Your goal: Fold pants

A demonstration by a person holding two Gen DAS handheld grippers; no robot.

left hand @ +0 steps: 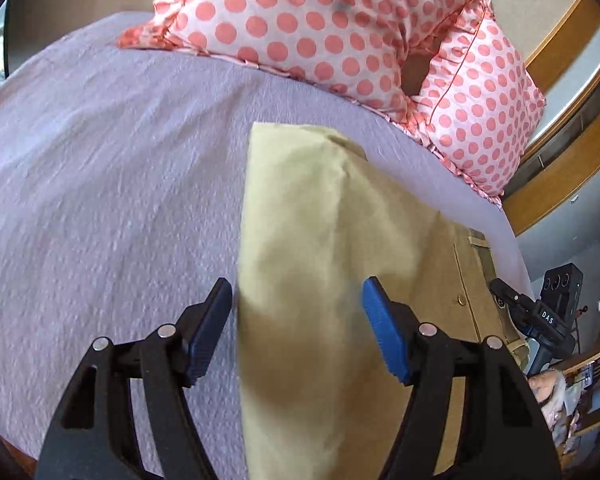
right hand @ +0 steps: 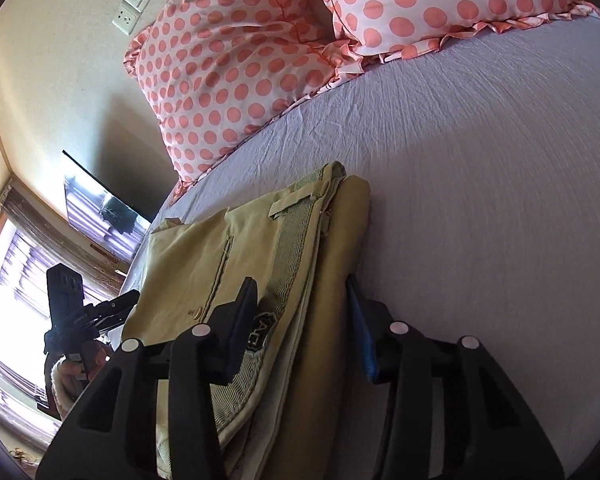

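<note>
lying folded at lower centre of both views on the bed sheet (left hand: 100,160), the pants (left hand: 320,280) sit between spread jaws; left gripper (left hand: 298,322) and right gripper (right hand: 302,322) released, grasping nothing; risk: a shallow pinch catches only the top layer, so the stack slides apart.

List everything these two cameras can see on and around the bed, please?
pants: one pair, khaki yellow, folded on the bed sheet, waistband with a button showing
bed sheet: one, pale lilac, wrinkled, under the pants
pillows: two, white with coral polka dots and frills, at the head of the bed
wall sockets: one white panel group, on the beige wall
television: one, dark, mounted on the wall
left gripper: black with blue pads, open, straddling the pants' edge
right gripper: black with blue pads, open, over the waistband end
</note>
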